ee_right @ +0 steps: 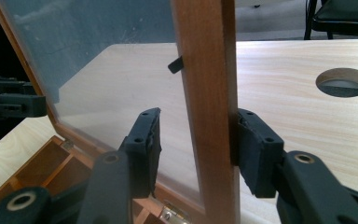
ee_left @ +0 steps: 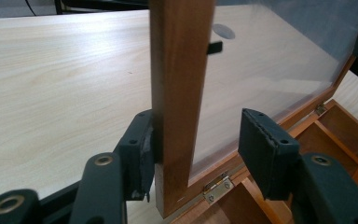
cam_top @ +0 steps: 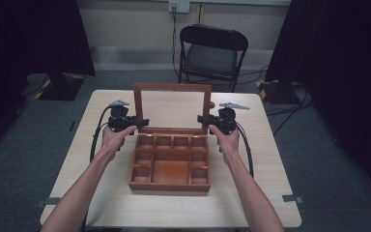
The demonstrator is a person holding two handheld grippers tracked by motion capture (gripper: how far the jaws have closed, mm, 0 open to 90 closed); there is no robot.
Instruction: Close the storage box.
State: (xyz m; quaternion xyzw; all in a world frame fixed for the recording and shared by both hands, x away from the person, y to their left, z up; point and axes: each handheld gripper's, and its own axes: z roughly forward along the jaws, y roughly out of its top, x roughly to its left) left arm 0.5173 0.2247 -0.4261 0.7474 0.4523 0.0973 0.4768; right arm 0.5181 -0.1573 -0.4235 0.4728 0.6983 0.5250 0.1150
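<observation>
**Grippers Bracketed the Raised Lid of the Wooden Box**

Left gripper (cam_top: 143, 122) straddled the left rail of the lid (ee_left: 179, 93), low down near the hinge (ee_left: 218, 186). In the left gripper view one pad lay against the outer face of the rail, while the other stood off from the clear pane, so the jaws were not clamped: the lid sat between them without being pinched. The right gripper (cam_top: 202, 119) did the same at the lid's right rail (ee_right: 209, 107), its outer pad touching the wood and its inner pad apart from the pane.

That paired arrangement appeared meant to steady the lid from both sides and keep it from twisting on its hinges; working close to the hinge line would give control of the swing, though little leverage.

The wooden box (cam_top: 170, 162) lay at the middle of the table (cam_top: 270, 145), its compartments empty, with the lid standing roughly upright along the box's far edge.

Both forearms came in from the near side of the box, angling inward toward it. Each hand (cam_top: 114, 138) wrapped its tool with the wrist about level, so that the jaws pointed inward across the box, facing each other from either side of the lid. Cables trailed back from both tools, outward of the box.
</observation>
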